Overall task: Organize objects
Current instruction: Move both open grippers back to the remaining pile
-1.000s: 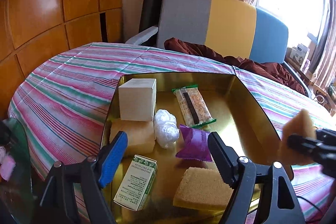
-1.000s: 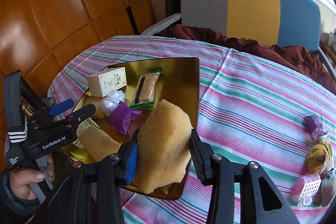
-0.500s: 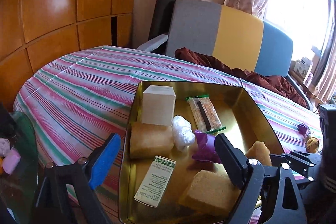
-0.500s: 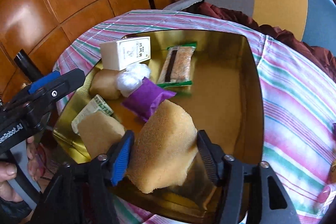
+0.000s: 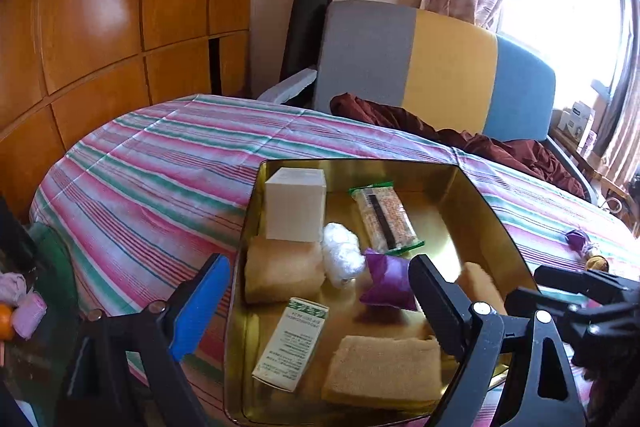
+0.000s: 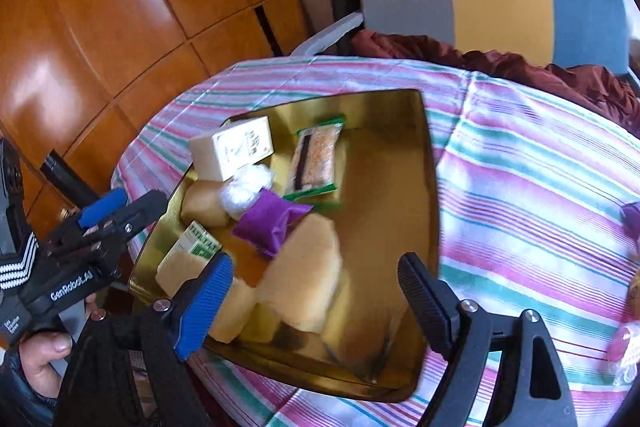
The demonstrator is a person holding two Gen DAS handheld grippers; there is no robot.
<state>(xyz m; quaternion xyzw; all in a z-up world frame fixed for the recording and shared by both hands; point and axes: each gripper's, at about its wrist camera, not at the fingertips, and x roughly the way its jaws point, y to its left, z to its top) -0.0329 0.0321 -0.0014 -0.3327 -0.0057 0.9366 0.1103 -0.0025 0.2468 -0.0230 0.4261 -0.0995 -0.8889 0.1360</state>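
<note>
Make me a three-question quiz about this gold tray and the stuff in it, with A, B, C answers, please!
1. Where does the white cube box sit in the gold tray?
A. far left corner
B. near right corner
C. outside, on the cloth

2. What colour is the little pillow-shaped packet?
A. red
B. purple
C. blue

3. How is the right gripper now?
A. clamped on a sponge
C. open, with the sponge loose below it
B. shut on nothing

Answers:
1 A, the left wrist view shows it against the tray's far left walls.
2 B, it is plainly purple in both views.
3 C, its jaws have just been opening, and neither pad touches the blurred sponge in the tray.
</note>
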